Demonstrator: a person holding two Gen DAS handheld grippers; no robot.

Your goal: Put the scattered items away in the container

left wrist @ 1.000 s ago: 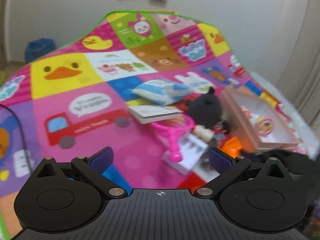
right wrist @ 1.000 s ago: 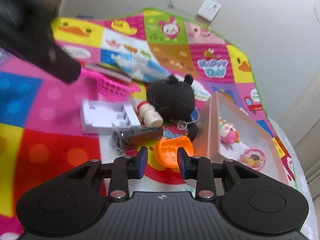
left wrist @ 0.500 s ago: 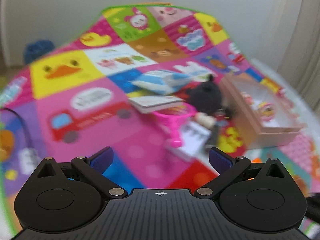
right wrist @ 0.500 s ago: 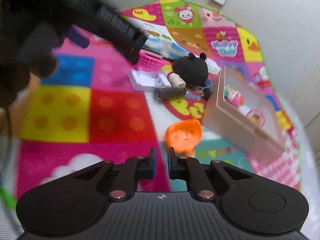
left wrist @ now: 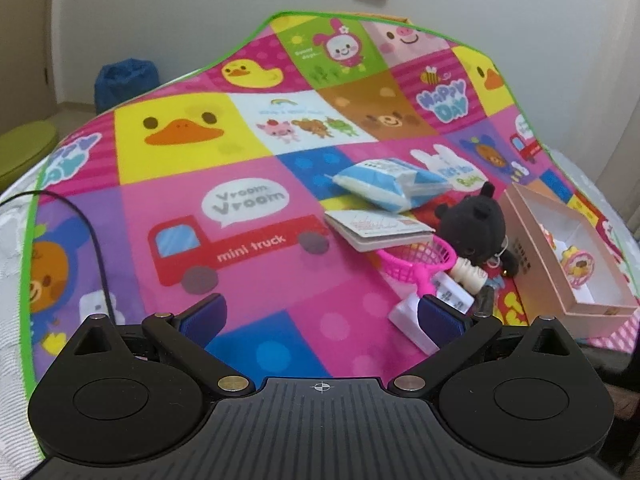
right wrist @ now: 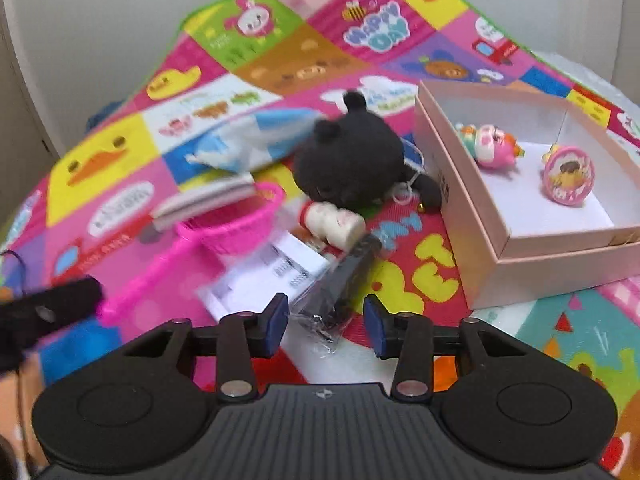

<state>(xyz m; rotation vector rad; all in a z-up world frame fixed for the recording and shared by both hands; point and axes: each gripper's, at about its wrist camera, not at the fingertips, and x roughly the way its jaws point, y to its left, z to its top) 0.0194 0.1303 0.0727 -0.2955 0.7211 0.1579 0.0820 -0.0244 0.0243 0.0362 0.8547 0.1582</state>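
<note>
while both jaws gape empty, two toys (right wrist: 496,148) inside one pink box (right wrist: 464,184), perhaps seven items scattered outside

The play mat (left wrist: 248,216) is a bright patchwork of pink, yellow, blue, purple, brown and green squares printed with cartoon ducks, a red mini truck and bears, edged in lime green. On it, the plush toy (right wrist: 352,160) is plain black, and the packet (left wrist: 390,184) just beyond it is striped light blue and white. The little net (right wrist: 236,224) is hot pink with a pink handle. The small bottle (right wrist: 334,222) is cream with a red band. To the right, the box (right wrist: 516,248) is pale pink outside and white inside, holding a pink round toy (right wrist: 568,178) and a pink, white and orange figure (right wrist: 494,148). Both grippers are black with dark blue pads (right wrist: 276,322).
</note>
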